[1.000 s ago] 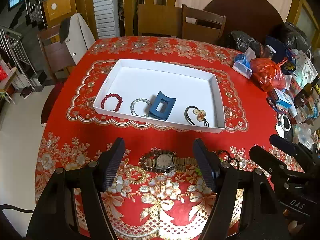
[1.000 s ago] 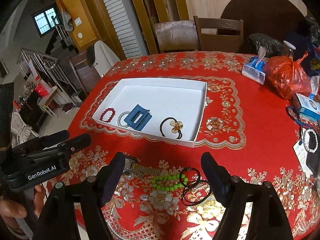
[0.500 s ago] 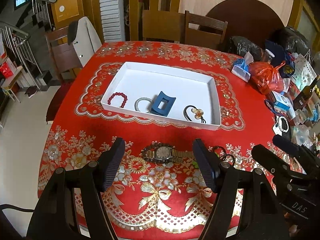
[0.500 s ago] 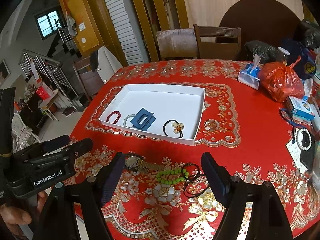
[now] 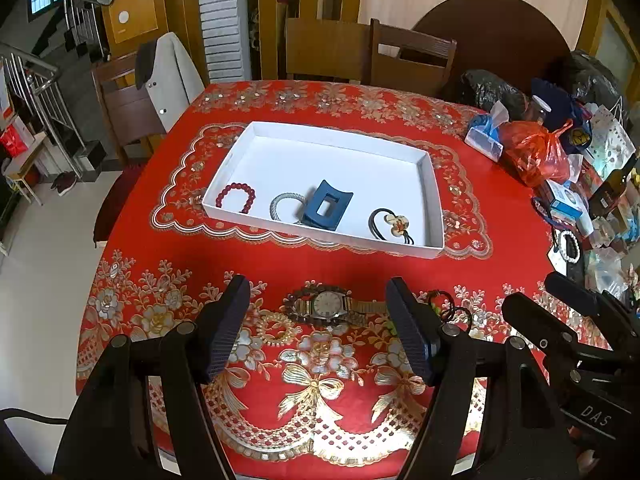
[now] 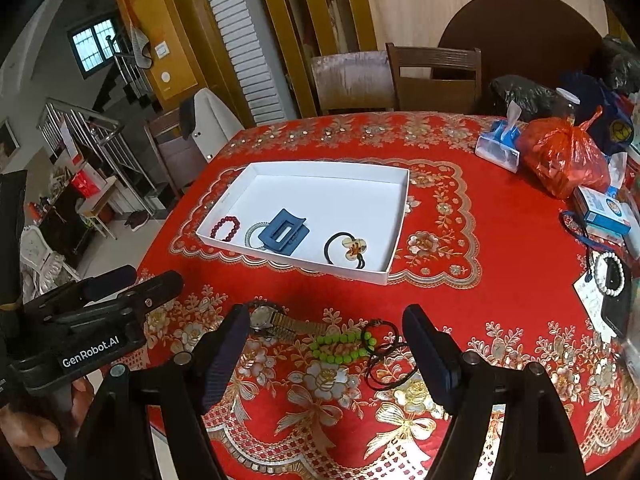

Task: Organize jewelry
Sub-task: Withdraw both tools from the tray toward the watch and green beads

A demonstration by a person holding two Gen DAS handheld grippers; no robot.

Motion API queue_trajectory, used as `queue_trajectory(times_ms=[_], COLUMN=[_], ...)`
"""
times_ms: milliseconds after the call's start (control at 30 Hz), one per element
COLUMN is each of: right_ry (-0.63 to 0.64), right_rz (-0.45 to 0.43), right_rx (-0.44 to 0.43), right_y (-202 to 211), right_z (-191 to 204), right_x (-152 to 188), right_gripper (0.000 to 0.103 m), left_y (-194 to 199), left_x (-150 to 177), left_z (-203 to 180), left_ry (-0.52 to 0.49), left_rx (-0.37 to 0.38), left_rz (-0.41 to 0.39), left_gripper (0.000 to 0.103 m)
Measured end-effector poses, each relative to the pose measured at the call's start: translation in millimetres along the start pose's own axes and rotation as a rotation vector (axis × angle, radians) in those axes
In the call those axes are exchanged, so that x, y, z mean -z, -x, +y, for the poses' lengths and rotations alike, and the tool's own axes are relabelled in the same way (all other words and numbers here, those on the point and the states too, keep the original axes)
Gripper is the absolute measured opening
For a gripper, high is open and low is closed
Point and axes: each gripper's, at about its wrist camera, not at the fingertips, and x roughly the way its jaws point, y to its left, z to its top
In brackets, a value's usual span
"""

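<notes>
Both grippers, left gripper and right gripper, have risen above the worktop; jaws spread wide, empty, watch below.

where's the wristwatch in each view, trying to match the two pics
Left wrist view: the wristwatch lies on the red tablecloth low in the middle, between the open fingers of the left tool.
Right wrist view: the wristwatch sits lower left of centre, just by the right tool's left finger.
Shared landmark: the white tray, behind the watch in both.
</notes>
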Motion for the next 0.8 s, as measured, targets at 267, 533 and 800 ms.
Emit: queue_trajectory(times_ms=[267, 533, 800], right_ry=[-0.002, 0.0, -0.055], right_rz=[0.025, 0.079, 0.165], right_rx=[0.001, 0.004, 0.018], right_y=[-12, -40, -77], right_z=[-2, -19, -51], right_x=[-1, 6, 29], right_gripper=[0.076, 0.076, 0.076], left_y=[-13, -38, -74], left_x=[-2, 0, 14], left_z=[3, 30, 63], left_ry=[0.003, 0.062, 0.11], left_rx=[-0.004, 0.066, 0.054], left_rz=[0.028, 0.1, 0.177], left_gripper=[0.07, 0.07, 0.07])
